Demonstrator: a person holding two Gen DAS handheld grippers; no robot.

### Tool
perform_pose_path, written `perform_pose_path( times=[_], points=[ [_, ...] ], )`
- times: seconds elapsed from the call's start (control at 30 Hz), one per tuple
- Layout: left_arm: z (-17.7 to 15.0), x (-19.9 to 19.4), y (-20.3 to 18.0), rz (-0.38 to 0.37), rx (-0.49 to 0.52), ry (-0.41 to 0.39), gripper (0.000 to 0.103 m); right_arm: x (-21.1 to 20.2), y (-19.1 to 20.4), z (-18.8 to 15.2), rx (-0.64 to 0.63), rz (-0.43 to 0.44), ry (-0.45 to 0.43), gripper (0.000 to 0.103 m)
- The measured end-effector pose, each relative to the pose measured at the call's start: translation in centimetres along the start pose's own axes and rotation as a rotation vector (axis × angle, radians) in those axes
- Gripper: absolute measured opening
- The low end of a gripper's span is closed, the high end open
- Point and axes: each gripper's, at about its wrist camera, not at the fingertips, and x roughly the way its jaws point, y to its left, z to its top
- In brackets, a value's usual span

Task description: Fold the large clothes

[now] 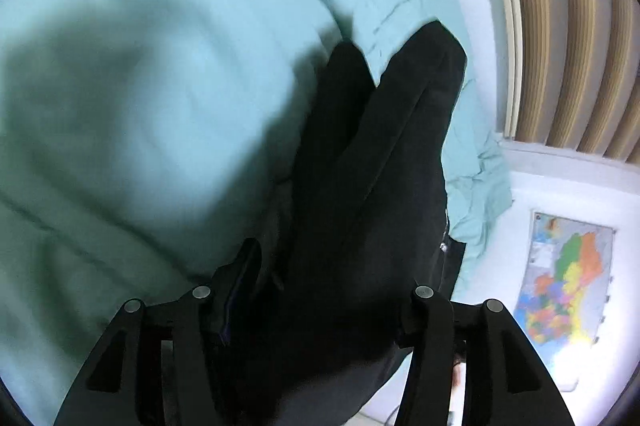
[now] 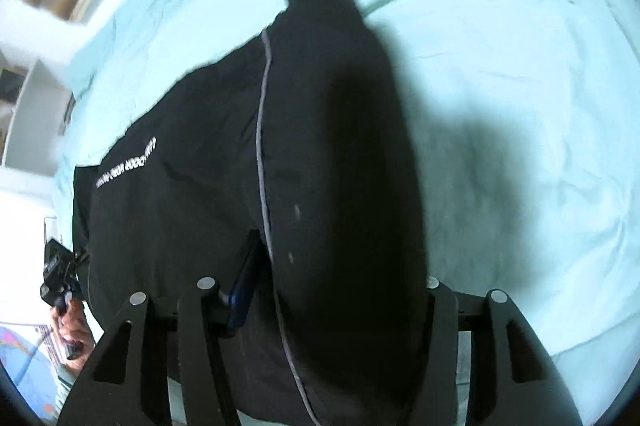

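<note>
A large black garment [image 1: 372, 166] lies stretched out on a teal bed sheet [image 1: 140, 66]. In the right wrist view the garment [image 2: 340, 166] shows a thin grey piping line [image 2: 262, 146] and white lettering [image 2: 128, 166]. My left gripper [image 1: 320, 254] stands open with the dark cloth filling the gap. Its left finger [image 1: 246, 270] shows beside the cloth, and the other finger is hidden under it. My right gripper [image 2: 320, 246] is also open over the garment. Its blue-padded left finger [image 2: 244, 286] lies bare against the fabric, and cloth covers the right finger.
The sheet [image 2: 500, 66] spreads wide to the right of the garment. Beige curtains [image 1: 560, 26] and a white ledge [image 1: 560, 166] border the bed. A coloured map [image 1: 568, 282] lies below the bed's edge. A person's hand [image 2: 70, 326] holding a black device shows at the lower left.
</note>
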Motion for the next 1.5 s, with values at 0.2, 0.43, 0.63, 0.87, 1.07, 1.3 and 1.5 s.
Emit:
perform_pose_path(
  times=[0.2,0.43,0.63,0.87,1.07,1.3,1.5],
  points=[
    [-1.6,-5.6,-4.8,0.227,0.218,-0.133,0.057,-4.8,-0.7,-1.5,-0.003,-0.101,-0.086,0.068],
    [-6.3,-6.1,-12.6,0.319,0.530,-0.165,0.057,-5.7,11.6,-3.5,-0.098,-0.056,-0.145,0.085],
    [-11.2,4.1,-15.6,0.481,0.709,-0.060,0.057,2.7,18.6,-4.6,-0.242,-0.187,-0.030,0.085],
    [-11.5,8.4,-13.2,0.634,0.733,0.008,0.058,8.3,18.5,-6.0,-0.270,-0.355,0.027,0.088],
    [-12.7,5.0,-14.8,0.639,0.730,-0.067,0.058,5.7,18.8,-6.2,-0.146,-0.331,0.030,0.088],
    [-16.7,-2.7,-19.8,0.657,0.848,-0.269,0.058,-0.1,22.1,-9.4,-0.081,-0.273,-0.048,0.088],
    [-19.4,-6.4,-24.7,0.662,0.875,-0.393,0.059,-6.1,24.8,-11.8,-0.069,-0.346,-0.147,0.088]
  ],
)
